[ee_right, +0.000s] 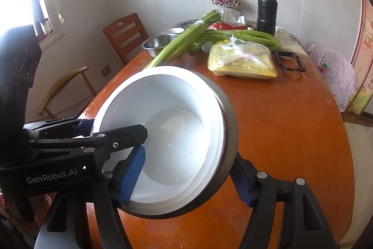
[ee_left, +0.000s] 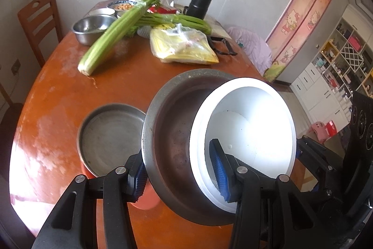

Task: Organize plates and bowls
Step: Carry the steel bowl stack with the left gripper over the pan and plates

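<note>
A: Both grippers are on the same stack, off the table (ee_left: 58, 95). The left gripper (ee_left: 180, 173) has one blue pad outside the metal bowl (ee_left: 172, 132) and the other inside the white bowl (ee_left: 256, 127), clamped across both rims.

B: And from the other camera the right gripper (ee_right: 188, 175) does the same on its side: one pad inside the white bowl (ee_right: 177, 132), one under the metal bowl's (ee_right: 230, 130) dark rim. Jaws partly apart, closed on the nested pair.

A: The white one sits inside the metal one, and the whole stack is tilted, its opening facing the cameras.

B: Just left of it in the left view, a shallow metal dish (ee_left: 109, 137) rests flat on something orange (ee_left: 144, 198); I can't tell what.

A: Farther back: celery (ee_left: 116, 34), a yellow bag (ee_left: 184, 46), another steel bowl (ee_left: 92, 28) and a black flask (ee_left: 202, 0).

B: A wooden chair (ee_right: 127, 35) stands by the wall.

A: In the right view, the left gripper's black arm (ee_right: 70, 144) crosses in front of the white bowl.
</note>
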A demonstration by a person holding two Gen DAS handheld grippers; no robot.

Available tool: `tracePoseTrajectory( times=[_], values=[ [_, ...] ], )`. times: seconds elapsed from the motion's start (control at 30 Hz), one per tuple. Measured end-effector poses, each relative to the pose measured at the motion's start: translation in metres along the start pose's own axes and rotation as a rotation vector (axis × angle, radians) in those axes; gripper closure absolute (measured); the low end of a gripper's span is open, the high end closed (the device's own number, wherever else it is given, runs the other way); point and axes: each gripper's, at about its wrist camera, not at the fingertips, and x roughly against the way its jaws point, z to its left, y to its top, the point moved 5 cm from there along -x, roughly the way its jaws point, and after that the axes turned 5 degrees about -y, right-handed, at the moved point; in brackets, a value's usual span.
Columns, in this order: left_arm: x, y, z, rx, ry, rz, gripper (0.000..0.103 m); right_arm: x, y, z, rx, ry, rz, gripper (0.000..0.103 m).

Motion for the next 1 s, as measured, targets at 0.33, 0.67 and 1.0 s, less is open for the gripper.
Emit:
tracePoseTrajectory(
  times=[0.33,0.67,1.0],
  values=[
    [0.018,0.017,0.036,0.03,0.038,-0.032,0.054,-0.015,0.03,0.034,0.049,0.032,-0.004,0.033],
    [0.021,0.022,0.062,0.065,0.088,-0.039,0.054,-0.037,0.044,0.058,0.086,0.07,0.01,0.033],
    [0.004,0.015,0.079,0.106,0.102,-0.007,0.054,-0.063,0.039,0.064,0.095,0.086,0.059,0.033]
  ],
)
